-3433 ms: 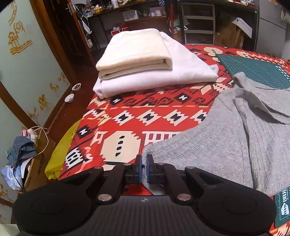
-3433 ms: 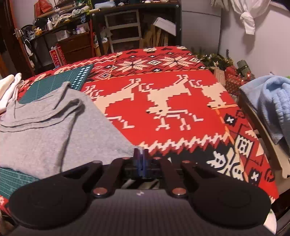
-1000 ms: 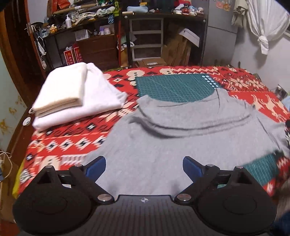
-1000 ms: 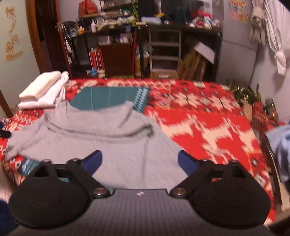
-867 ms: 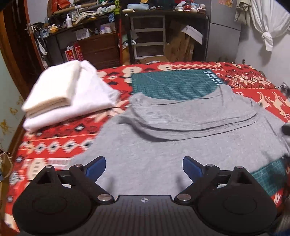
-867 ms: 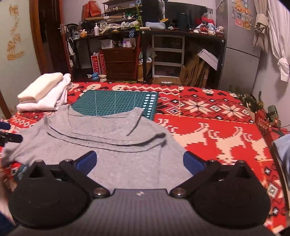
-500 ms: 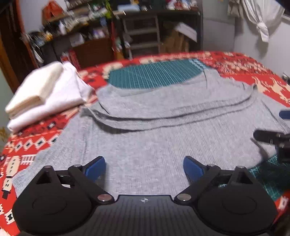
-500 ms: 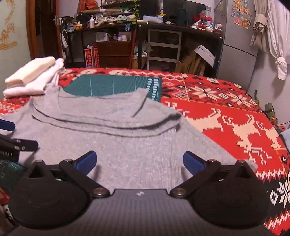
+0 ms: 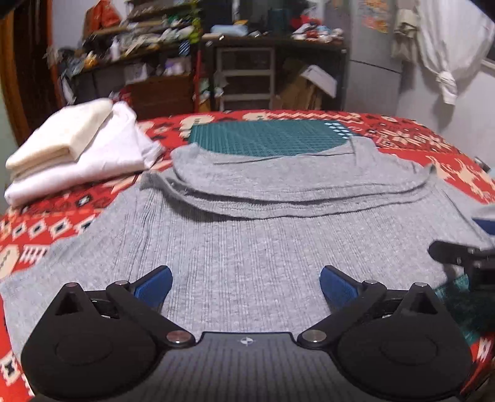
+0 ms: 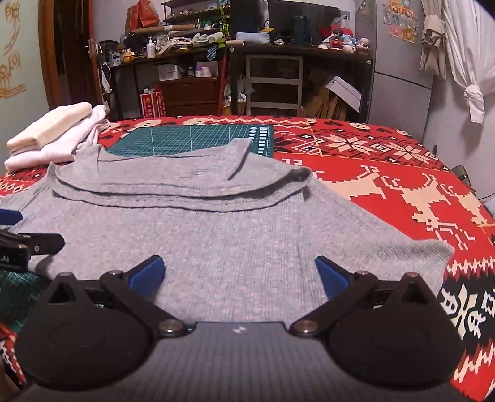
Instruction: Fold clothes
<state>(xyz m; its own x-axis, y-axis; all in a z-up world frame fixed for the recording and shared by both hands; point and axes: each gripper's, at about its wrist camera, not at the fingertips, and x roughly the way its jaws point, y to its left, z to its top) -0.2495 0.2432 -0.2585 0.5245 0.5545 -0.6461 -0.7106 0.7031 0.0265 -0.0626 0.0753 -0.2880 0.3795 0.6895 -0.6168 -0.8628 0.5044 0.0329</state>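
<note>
Green cutting mat (image 9: 266, 139) on red patterned cloth (image 10: 386, 173) — cluttered shelves (image 10: 191, 40) behind.

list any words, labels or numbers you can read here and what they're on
"AI": white letters, cut off by the frame edge, on the left gripper, seen from the right wrist view.
Red boxes by the drawers: print too small to read.
Posters on the cabinet: too small to read.
Green cutting mat: grid only, no legible numbers.

My left gripper (image 9: 246, 286) shows black linkage arms, silver pivot screws and blue pads (image 9: 335, 286). My right gripper (image 10: 236, 272) looks identical, with a ribbed grey body.
</note>
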